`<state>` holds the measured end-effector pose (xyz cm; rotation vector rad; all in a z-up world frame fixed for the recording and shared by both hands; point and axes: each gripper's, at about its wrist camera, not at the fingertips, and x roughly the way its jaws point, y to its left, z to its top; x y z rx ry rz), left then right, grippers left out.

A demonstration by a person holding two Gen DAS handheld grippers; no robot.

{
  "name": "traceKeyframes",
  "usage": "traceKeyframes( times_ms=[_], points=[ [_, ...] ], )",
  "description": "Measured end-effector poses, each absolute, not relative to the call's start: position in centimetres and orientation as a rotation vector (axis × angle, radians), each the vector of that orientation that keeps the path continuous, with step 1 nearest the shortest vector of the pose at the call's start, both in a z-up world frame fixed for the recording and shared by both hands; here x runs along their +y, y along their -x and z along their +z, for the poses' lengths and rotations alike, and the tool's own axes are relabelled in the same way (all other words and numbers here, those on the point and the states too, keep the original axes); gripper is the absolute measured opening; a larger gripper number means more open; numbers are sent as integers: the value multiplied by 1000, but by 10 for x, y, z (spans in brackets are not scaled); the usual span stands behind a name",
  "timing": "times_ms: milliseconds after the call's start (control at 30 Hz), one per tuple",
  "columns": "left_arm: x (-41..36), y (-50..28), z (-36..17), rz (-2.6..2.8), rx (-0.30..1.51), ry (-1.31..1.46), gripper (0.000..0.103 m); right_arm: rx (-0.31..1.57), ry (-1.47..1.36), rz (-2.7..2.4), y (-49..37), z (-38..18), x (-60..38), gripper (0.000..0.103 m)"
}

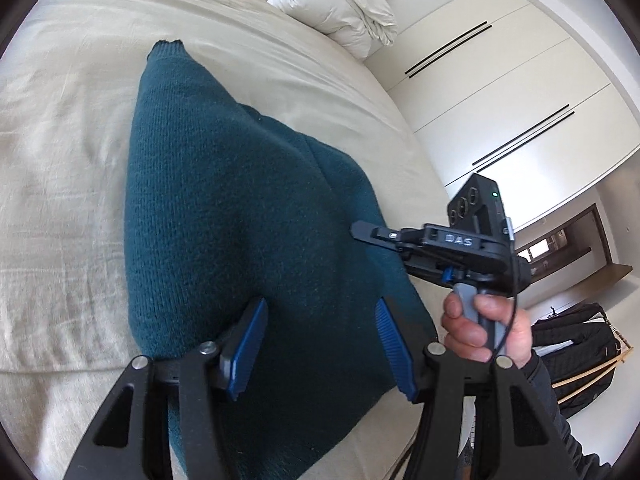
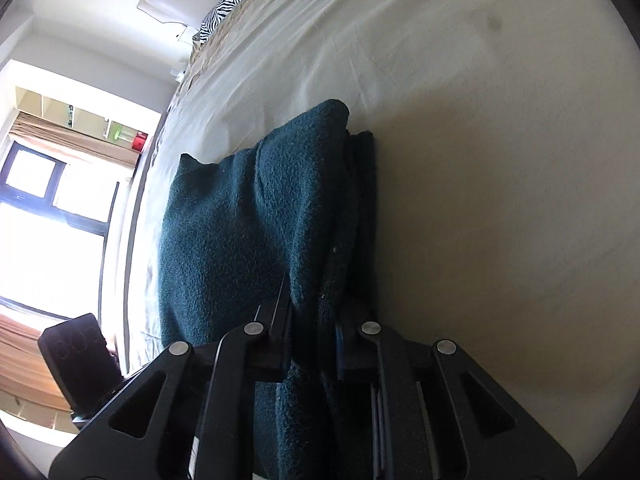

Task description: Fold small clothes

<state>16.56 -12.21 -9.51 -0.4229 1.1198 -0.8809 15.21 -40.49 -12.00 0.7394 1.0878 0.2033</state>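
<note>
A dark teal knit garment (image 1: 224,200) lies partly folded on the beige bed (image 1: 60,140). My left gripper (image 1: 320,350) hovers over its near end, open, the blue pads (image 1: 248,344) wide apart with nothing pinched. A hand (image 1: 480,328) holds my right gripper (image 1: 360,232) at the garment's right edge. In the right wrist view, the right gripper (image 2: 312,344) is shut on a raised fold of the teal garment (image 2: 240,220), which runs up between the jaws and hides the pads.
A white bundled duvet (image 1: 340,4) sits at the bed's far end, with white wardrobe doors (image 1: 500,100) to the right. A black backpack (image 1: 572,344) stands on the floor beside the bed. A zebra pillow (image 2: 236,0) and a bright window (image 2: 40,220) show in the right wrist view.
</note>
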Motion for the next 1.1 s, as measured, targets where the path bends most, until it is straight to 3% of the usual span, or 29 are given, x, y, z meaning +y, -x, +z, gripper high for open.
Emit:
traceKeyframes(
  times_ms=[233,367,400,433,500,533,600,767,900,1000,1100],
  points=[
    [-113,-166,-77,-886,1066,401,59,1035,-708,179,-124,-84,-399,19],
    [-114,-189,-76,-861,1060,414,59,1064,-636,139,-112,-94,-392,19],
    [-117,-194,-74,-857,1059,407,59,1069,-651,140,-109,-101,-397,21],
    [-120,-200,-73,-853,1060,394,59,1061,-677,148,-106,-107,-403,32],
    [-129,-212,-76,-843,1073,352,58,1048,-732,153,-102,-115,-414,35],
    [-134,-217,-79,-841,1089,326,57,1042,-756,159,-97,-116,-422,35],
    [-141,-224,-87,-811,1111,290,45,1039,-751,144,-94,-113,-427,36],
    [-143,-226,-96,-798,1121,294,44,1013,-587,-40,-91,-69,-432,38],
    [-153,-230,-96,-793,1132,273,44,881,-680,42,-95,-29,-436,40],
    [-159,-233,-98,-786,1143,264,43,882,-691,123,-115,-24,-419,40],
    [-161,-233,-101,-763,1144,240,33,912,-673,164,-142,-34,-398,39]
  ],
)
